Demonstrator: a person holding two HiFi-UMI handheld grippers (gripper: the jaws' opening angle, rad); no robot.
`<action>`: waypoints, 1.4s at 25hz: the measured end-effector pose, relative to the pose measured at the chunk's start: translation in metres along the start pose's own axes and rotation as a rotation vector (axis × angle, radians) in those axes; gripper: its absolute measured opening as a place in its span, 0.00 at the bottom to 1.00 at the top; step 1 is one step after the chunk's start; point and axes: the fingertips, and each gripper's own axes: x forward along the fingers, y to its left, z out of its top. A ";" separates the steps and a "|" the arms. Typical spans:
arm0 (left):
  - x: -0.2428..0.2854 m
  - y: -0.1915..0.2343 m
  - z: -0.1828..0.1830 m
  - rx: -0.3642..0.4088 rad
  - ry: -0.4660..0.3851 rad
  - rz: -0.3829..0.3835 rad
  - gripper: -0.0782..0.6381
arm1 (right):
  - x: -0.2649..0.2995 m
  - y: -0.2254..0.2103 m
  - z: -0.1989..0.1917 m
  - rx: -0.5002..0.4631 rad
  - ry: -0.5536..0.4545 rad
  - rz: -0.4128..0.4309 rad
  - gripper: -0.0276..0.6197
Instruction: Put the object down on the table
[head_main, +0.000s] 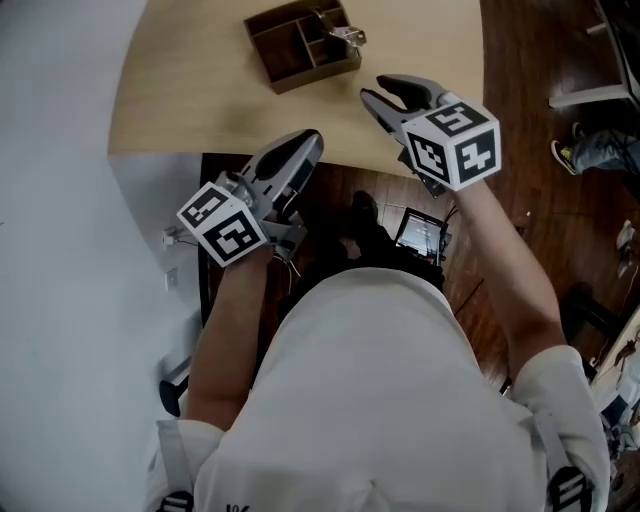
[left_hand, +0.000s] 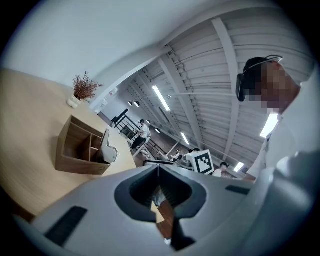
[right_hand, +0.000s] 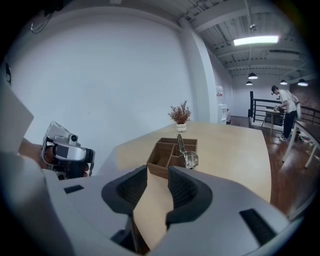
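A brown wooden box (head_main: 298, 47) with several compartments stands on the pale wooden table (head_main: 200, 90). A silvery metal tool (head_main: 345, 34) leans in one of its right compartments and sticks up above the rim; the box (right_hand: 170, 155) and the tool (right_hand: 186, 154) also show in the right gripper view. My left gripper (head_main: 312, 140) hovers at the table's near edge, its jaws shut with nothing between them (left_hand: 159, 169). My right gripper (head_main: 385, 90) is over the table edge just in front of the box, open and empty (right_hand: 158, 172).
A small potted dried plant (right_hand: 180, 117) stands at the table's far end. Dark wooden floor lies below the table edge, with a screen (head_main: 420, 232) on it. A person's shoe (head_main: 590, 150) is at the right. People stand far back by a railing (right_hand: 285, 110).
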 end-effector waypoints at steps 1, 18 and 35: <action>-0.002 -0.004 0.000 0.005 -0.001 -0.004 0.11 | -0.005 0.003 0.000 0.004 -0.004 0.000 0.25; -0.052 -0.052 -0.003 0.040 -0.003 -0.020 0.11 | -0.090 0.045 -0.002 0.126 -0.083 -0.008 0.05; -0.064 -0.093 -0.010 0.073 0.048 -0.081 0.11 | -0.150 0.065 0.018 0.127 -0.179 -0.022 0.05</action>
